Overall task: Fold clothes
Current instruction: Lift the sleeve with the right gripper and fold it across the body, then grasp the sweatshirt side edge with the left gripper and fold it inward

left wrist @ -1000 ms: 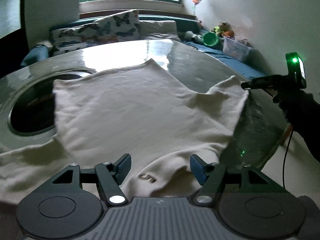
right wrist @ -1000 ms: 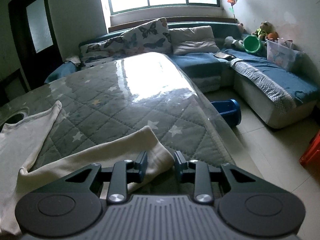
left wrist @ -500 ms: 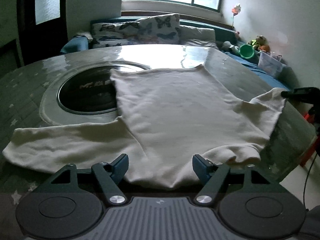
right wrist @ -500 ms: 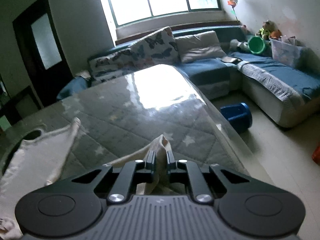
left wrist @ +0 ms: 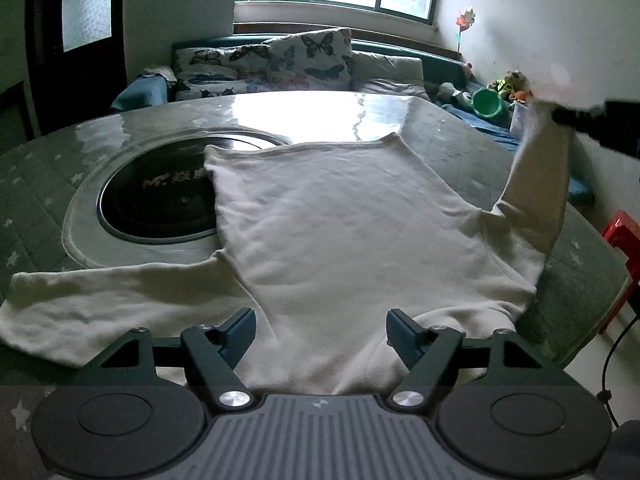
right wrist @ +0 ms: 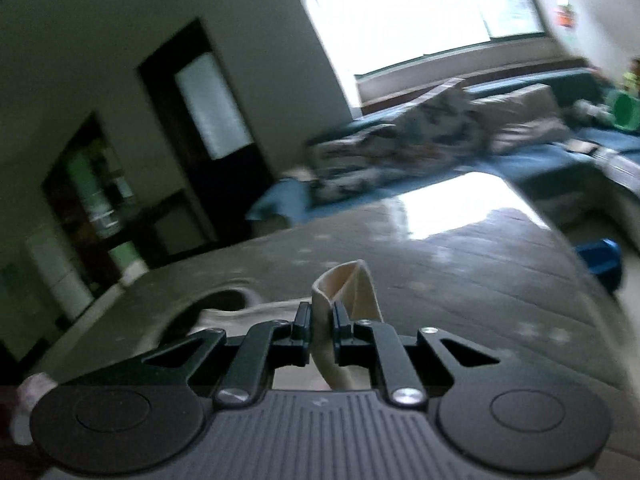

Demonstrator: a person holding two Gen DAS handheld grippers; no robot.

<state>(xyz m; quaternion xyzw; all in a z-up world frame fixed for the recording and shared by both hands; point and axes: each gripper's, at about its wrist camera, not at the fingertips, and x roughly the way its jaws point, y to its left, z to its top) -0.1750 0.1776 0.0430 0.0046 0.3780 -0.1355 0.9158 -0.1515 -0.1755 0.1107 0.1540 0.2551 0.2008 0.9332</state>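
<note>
One cream sweater (left wrist: 352, 224) lies spread on the table (left wrist: 48, 184), its hem at the far side and its neck end near, under the left tool (left wrist: 320, 330). It has two sleeves. The left sleeve (left wrist: 104, 300) lies flat, stretched out to the left along the near edge of the table. The right sleeve (left wrist: 540, 184) rises off the table at the right, lifted by its cuff.

There are two tools. The left tool hangs over the near part of the sweater with its jaws wide apart and nothing between them. The right tool (right wrist: 322, 322) is clamped on the cuff (right wrist: 348, 292), which stands up in a folded loop between its pads.

One dark round inset (left wrist: 160, 200) sits in the table at the left, and the sweater's far left corner overlaps its rim.

The left view alone shows the whole sweater, both sleeves and the lifted one running up to the right tool at the far right edge. It also shows a sofa (left wrist: 432, 64) with butterfly cushions (left wrist: 308, 60) beyond the table, a green bucket (left wrist: 486, 103) and a red stool (left wrist: 622, 236) at the right.

The right view alone shows the grip on the cuff up close. It is blurred, and takes in a dark door (right wrist: 208, 120) at the left and a blue tub (right wrist: 600, 260) on the floor at the right.
</note>
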